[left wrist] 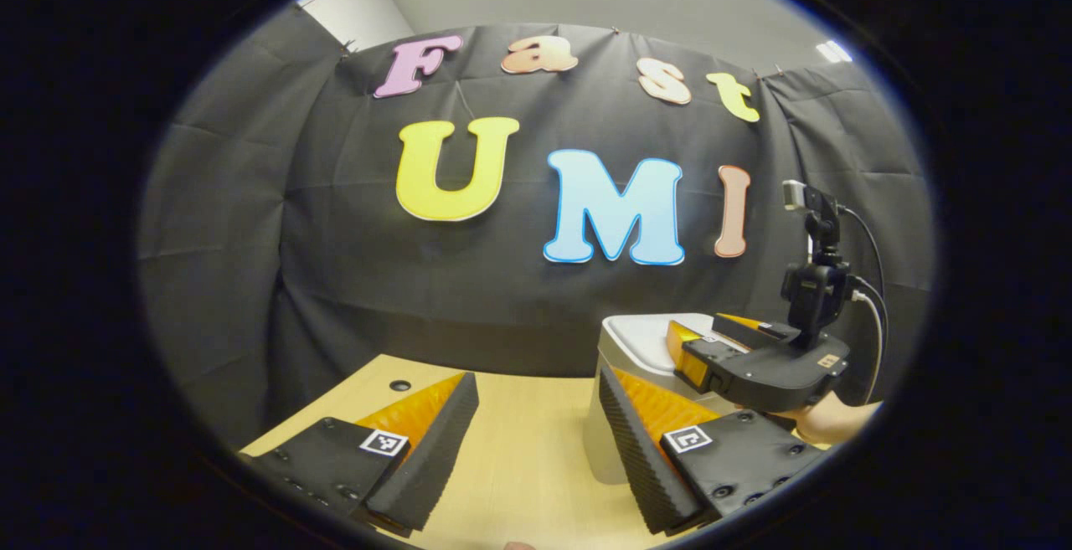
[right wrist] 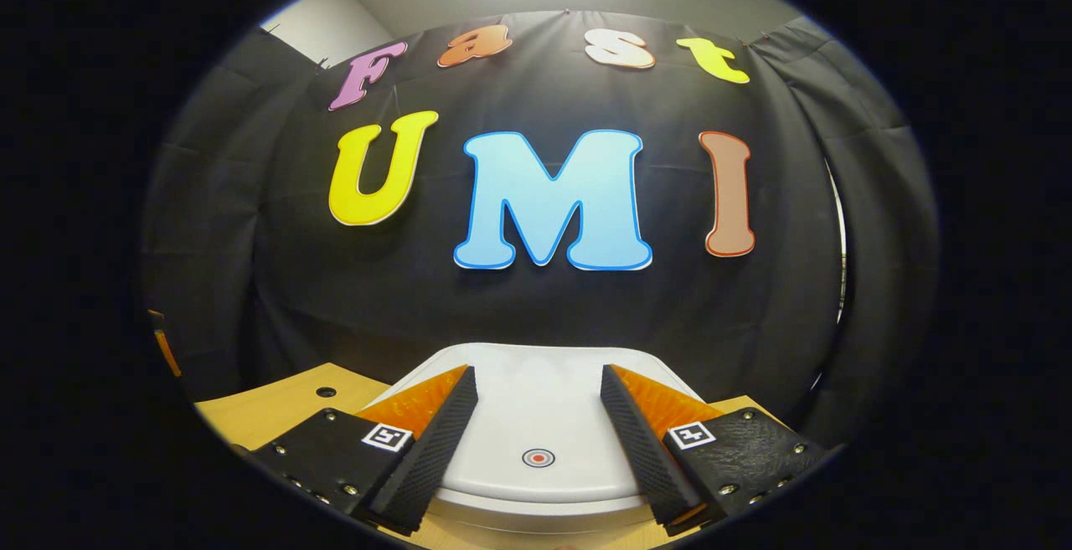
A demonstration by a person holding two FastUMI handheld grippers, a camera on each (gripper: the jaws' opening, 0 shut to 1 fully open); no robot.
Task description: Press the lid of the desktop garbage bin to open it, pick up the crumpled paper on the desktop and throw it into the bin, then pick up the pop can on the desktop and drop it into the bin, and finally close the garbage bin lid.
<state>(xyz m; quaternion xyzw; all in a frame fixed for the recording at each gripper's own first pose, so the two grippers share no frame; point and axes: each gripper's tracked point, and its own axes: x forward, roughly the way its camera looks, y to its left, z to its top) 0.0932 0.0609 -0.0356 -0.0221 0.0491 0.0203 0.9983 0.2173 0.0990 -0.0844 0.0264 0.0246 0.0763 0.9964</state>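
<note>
Right gripper (right wrist: 538, 441), fingers spread apart and holding nothing, hovers above the closed white lid (right wrist: 536, 416) of the desktop garbage bin (left wrist: 615, 382), near its red target mark (right wrist: 538, 457). Left gripper (left wrist: 536, 441), fingers likewise apart and empty, hangs over the wooden desktop (left wrist: 519, 449) beside the bin.

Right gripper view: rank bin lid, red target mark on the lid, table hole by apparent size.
1. bin lid, largest by far, though it sits close to the camera.
2. red target mark.
3. table hole, only slightly smaller than the mark; close call.
</note>
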